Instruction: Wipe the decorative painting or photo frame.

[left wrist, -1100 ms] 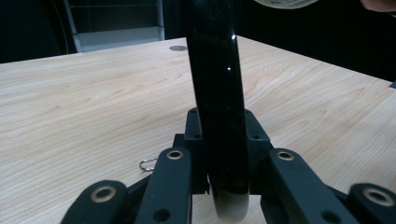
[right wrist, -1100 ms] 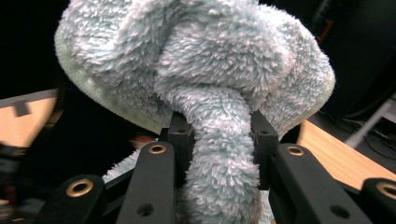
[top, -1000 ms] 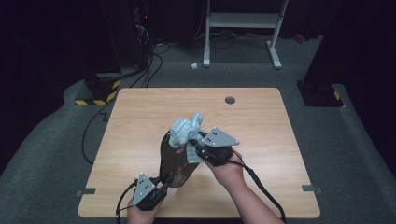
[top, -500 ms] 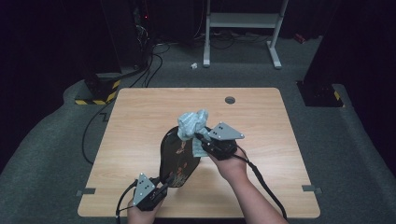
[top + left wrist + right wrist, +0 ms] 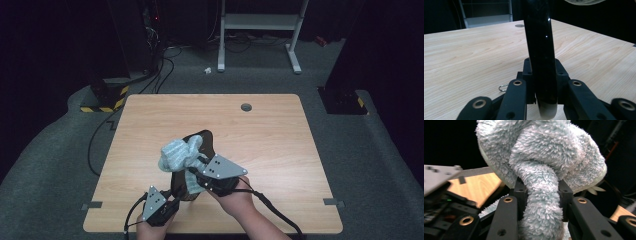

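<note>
The dark board [image 5: 192,165], a glossy black slab with a pale lower end, stands tilted on the wooden counter [image 5: 270,145] near the person's edge. Its long axis runs from the left tongs [image 5: 162,207] up and away toward the middle of the counter, leaning so that its far end is highest. In the left gripper view the board [image 5: 540,50] rises straight out from between the jaws, which are clamped on its lower end; that hand is the anchor.

The fluffy pale-blue cloth [image 5: 180,152] is bunched against the upper left face of the board, above the counter. In the right gripper view a twisted rope of the cloth [image 5: 541,202] runs down between the jaws, which are pressed together on it, with the bulk of the cloth [image 5: 541,152] ballooning above them.

The right tongs [image 5: 202,172] sit just right of the board's middle, so the cloth lies forward and to the left of them, across the board's face. The right hand is the nearer one to the cloth and to the upper half of the board. Judging from this, the work is wiping the board, and the coming stroke would likely follow its long axis while the left tongs brace it.

A small metal clip [image 5: 503,87] lies on the counter beside the left tongs.
</note>
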`<state>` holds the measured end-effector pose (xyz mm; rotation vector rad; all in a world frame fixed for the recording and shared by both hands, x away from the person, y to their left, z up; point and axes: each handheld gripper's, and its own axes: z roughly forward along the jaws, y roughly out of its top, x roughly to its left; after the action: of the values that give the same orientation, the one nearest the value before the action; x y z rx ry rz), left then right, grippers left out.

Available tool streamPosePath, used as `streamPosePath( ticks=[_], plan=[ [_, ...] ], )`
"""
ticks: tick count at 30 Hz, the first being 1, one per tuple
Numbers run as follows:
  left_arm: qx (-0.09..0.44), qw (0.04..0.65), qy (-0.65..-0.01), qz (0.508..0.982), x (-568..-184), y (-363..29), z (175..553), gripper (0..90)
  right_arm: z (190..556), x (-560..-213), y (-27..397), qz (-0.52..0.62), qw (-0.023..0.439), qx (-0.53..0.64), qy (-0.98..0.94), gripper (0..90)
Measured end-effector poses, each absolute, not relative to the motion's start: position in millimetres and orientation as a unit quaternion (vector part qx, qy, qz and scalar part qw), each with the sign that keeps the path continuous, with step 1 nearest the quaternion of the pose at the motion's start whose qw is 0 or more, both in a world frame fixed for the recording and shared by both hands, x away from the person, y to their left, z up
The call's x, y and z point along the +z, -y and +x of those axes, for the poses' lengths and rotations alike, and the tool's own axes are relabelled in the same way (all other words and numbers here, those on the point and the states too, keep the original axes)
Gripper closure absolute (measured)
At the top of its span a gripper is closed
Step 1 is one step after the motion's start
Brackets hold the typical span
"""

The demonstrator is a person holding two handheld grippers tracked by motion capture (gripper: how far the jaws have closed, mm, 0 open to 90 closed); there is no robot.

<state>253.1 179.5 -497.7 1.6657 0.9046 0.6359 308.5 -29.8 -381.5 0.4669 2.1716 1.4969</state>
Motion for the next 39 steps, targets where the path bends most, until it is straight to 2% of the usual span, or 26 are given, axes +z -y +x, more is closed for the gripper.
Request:
streamPosePath(
  ticks=[8, 26, 32, 39],
  plan=[
    [0.266, 0.542, -0.381, 0.7, -498.0, -179.8, 253.4, 77.6, 313.7, -381.6, 32.5, 0.175, 0.236, 0.542, -0.787, 68.7],
    [0.263, 0.543, -0.383, 0.7, -498.0, -180.3, 252.9, 77.8, 387.9, -404.9, 76.2, 0.295, 0.267, 0.491, -0.775, 68.6],
    [0.266, 0.541, -0.381, 0.701, -498.1, -180.4, 252.5, 77.7, 377.5, -407.8, 70.9, 0.28, 0.264, 0.492, -0.781, 68.6],
    [0.268, 0.541, -0.387, 0.697, -498.2, -178.8, 251.0, 77.8, 347.8, -409.0, 57.7, 0.247, 0.244, 0.511, -0.787, 68.6]
  ],
)
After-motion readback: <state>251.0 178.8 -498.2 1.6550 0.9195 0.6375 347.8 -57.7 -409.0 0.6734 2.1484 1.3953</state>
